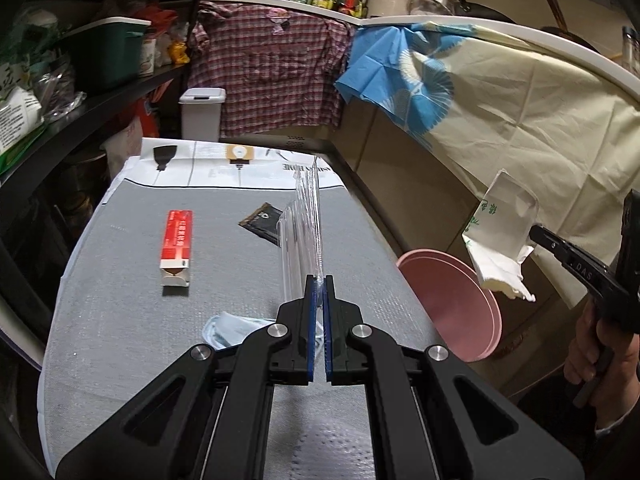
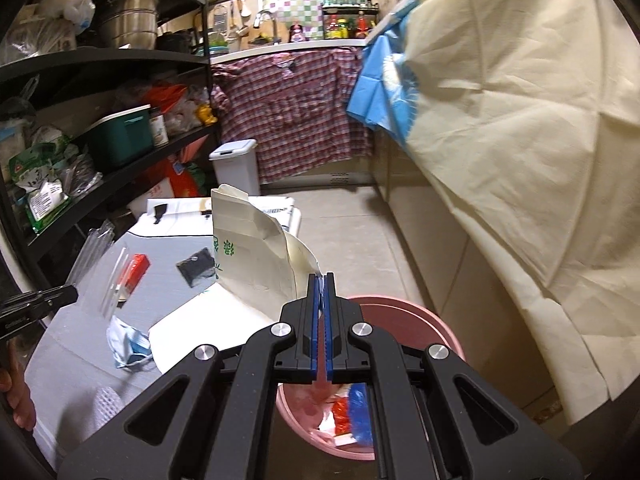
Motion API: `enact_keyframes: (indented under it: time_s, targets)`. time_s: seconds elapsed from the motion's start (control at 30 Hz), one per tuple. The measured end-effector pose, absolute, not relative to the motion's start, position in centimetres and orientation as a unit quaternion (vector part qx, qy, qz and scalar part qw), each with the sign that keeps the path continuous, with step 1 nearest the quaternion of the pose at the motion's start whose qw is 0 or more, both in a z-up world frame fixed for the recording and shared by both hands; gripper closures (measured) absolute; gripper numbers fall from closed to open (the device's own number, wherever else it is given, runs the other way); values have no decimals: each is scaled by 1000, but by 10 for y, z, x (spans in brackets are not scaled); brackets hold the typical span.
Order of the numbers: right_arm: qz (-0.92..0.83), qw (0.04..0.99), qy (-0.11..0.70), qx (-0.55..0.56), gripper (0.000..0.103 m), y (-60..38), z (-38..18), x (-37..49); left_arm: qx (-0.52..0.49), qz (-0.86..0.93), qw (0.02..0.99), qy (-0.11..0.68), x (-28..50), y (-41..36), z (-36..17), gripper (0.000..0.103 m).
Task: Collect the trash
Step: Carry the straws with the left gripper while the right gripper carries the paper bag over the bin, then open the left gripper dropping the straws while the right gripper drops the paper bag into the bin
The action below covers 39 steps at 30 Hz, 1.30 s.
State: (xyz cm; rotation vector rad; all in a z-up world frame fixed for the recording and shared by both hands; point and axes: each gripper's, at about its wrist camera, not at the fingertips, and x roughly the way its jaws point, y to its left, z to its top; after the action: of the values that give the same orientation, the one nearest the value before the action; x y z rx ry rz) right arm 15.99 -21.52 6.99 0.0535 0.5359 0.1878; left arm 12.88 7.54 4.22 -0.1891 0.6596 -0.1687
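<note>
The left gripper (image 1: 319,280) has its fingers closed on a clear crinkled plastic wrapper (image 1: 303,224), which stands up above the grey-covered counter (image 1: 120,320). The right gripper (image 2: 322,280) has its fingers pinched on a cream paper bag with green print (image 2: 256,264), held just beside the round pink plastic basin (image 2: 436,330) at 6 o'clock, which contains red, white and blue scraps. On the counter lie a red and white cardboard box (image 1: 177,246) at 10 o'clock from the left gripper, a small black sachet (image 1: 265,222) at 11 o'clock, and a crumpled light-blue face mask (image 1: 228,330) near its fingers.
</note>
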Motion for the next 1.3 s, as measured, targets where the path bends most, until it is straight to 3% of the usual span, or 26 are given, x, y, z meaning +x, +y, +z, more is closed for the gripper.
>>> enact_keyframes:
  time_s: [0.57,1.3]
  targets:
    - [-2,956,288,53,101,-278,37,177,-68,-143,927,340,139,6,40,100]
    - [-58,942,329,39,100,-304,-3,212,-72,-219,893,387,216,-95,14,100]
